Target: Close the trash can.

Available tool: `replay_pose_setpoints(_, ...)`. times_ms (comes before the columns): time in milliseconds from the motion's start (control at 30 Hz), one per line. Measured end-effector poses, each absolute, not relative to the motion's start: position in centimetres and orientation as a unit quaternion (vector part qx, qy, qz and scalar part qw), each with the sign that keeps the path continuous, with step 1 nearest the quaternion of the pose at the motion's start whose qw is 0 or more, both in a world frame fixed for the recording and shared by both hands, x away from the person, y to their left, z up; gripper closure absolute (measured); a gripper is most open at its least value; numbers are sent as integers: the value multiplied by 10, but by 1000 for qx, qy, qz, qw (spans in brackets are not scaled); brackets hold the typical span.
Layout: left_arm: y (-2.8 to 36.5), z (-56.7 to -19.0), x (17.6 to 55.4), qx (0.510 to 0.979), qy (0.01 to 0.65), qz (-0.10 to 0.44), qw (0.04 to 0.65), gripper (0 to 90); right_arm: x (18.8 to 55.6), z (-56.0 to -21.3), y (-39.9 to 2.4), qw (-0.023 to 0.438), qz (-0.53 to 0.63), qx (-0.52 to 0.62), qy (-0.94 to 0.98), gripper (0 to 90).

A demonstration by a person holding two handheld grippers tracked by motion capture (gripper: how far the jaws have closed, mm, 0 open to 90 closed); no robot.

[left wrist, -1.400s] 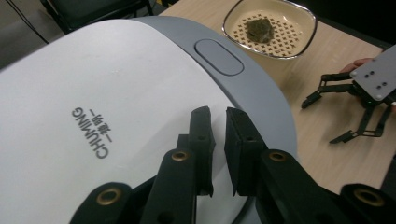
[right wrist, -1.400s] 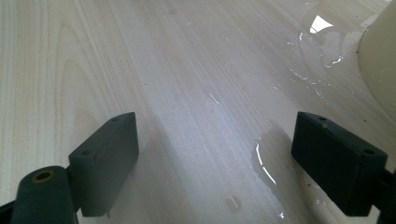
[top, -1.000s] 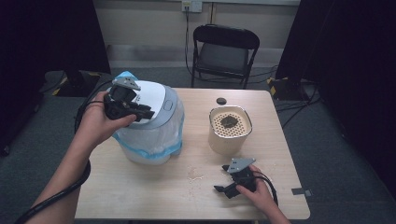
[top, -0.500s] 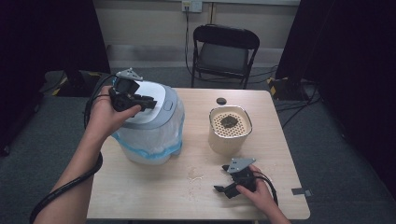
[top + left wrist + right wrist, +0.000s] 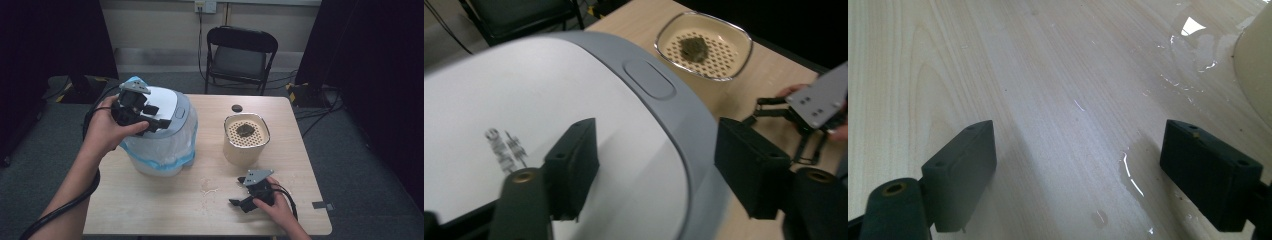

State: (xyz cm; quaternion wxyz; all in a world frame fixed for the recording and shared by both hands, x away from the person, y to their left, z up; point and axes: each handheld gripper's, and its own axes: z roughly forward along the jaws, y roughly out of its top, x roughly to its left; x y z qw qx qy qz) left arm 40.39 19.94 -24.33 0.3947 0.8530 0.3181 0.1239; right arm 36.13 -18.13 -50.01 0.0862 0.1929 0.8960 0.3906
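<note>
lidded bin (image 5: 165, 132), dark lump (image 5: 245, 130) in strainer pot (image 5: 246, 155); both jaws open, empty

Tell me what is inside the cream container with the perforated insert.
One dark lump lies on the perforated insert of the cream container. Whatever sits below the insert is hidden by it and by the container's wall.

One counter (image 5: 165, 210) carries one lidded bin (image 5: 167, 125) lined with one plastic bag (image 5: 160, 150), one cream pot (image 5: 245, 150) with one perforated strainer (image 5: 246, 132) holding one dark lump (image 5: 244, 129), and one small black cap (image 5: 237, 108). Two hand-held grippers: left hand-held gripper (image 5: 162, 117), right hand-held gripper (image 5: 236, 204). One folding chair (image 5: 240, 55) behind.
</note>
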Motion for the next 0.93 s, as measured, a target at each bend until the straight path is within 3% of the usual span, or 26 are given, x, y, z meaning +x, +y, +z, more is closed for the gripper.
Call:
replay_pose_setpoints(233,208,-246,363,852,274,93,435,197,361,-500,-181,87,391,193,896,142)
replay_pose_setpoints(333,214,-254,343,847,264,73,456,189,361,-500,-181,87,391,193,896,142)
replay_pose_setpoints(700,226,-358,307,847,280,22,452,179,361,-500,-181,86,390,193,896,142)
replay_pose_setpoints(933,227,-390,304,849,287,29,442,181,361,-500,-181,86,390,193,896,142)
